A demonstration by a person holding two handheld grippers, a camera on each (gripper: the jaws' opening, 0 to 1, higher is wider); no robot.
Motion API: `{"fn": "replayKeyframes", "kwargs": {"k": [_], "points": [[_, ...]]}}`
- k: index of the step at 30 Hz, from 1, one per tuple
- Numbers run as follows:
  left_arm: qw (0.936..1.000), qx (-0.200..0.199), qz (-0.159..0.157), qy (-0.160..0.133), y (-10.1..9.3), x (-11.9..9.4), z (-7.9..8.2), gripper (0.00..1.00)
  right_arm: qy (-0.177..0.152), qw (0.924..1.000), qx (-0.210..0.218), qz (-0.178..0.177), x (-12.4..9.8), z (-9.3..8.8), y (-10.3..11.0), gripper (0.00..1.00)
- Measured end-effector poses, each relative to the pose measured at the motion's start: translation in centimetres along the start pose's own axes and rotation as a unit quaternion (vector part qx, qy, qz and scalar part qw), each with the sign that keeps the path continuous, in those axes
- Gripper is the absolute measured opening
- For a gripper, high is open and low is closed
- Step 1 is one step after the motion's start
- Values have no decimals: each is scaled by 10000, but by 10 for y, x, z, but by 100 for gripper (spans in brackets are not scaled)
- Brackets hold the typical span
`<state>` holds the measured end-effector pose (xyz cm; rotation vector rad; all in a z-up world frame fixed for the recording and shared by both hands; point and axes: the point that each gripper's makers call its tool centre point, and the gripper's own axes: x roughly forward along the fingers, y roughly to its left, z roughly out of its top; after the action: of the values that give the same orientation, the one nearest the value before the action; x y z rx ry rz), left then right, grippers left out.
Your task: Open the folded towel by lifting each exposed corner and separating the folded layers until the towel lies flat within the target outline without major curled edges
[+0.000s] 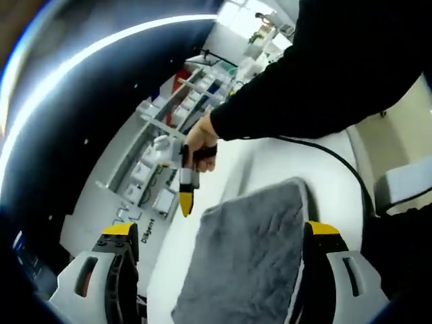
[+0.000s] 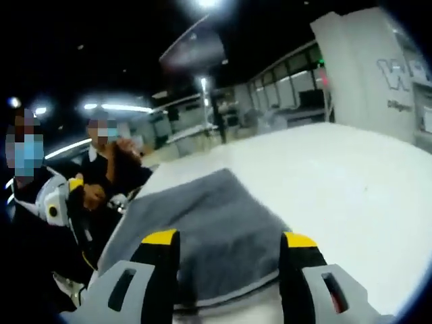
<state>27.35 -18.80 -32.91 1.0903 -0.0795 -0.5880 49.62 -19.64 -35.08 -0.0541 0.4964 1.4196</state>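
Left gripper (image 1: 223, 236): your yellow-tipped grey jaws stand wide apart, nothing between them; the right jaw overlaps the towel's edge in the left gripper view, contact not clear.
Right gripper (image 2: 229, 239): your jaws are spread wide as well, holding nothing, poised over the near end of the towel in the right gripper view. In the left gripper view this same gripper (image 1: 187, 196) hangs in your hand (image 1: 200, 140) just beyond the towel's far corner, tips pointing down at the table.
Folded grey plush towel (image 1: 253, 253): thick, fuzzy pile, folded to a rectangle with stacked layers showing along the near edge (image 2: 202, 229); it lies flat on the table.
White smooth table top (image 2: 351, 189): matte, bare around the towel.
Black cable (image 1: 337, 162): curves across the table beside the towel's far side.
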Motion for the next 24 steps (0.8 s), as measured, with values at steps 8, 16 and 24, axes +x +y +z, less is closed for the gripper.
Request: {"fn": "replayKeyframes", "kwargs": {"k": [8,16,24], "points": [[10000,21,-30,2,-1,2,-2,100,41,9995,284,-127,1,-11,-7,55],[9998,67,-132,-119,-10,12,3,100,129,9985,461,-262,3,-23,-13,54],[9986,159,-236,-436,-28,17,23,100,239,9987,403,-221,4,-24,-16,55]]}}
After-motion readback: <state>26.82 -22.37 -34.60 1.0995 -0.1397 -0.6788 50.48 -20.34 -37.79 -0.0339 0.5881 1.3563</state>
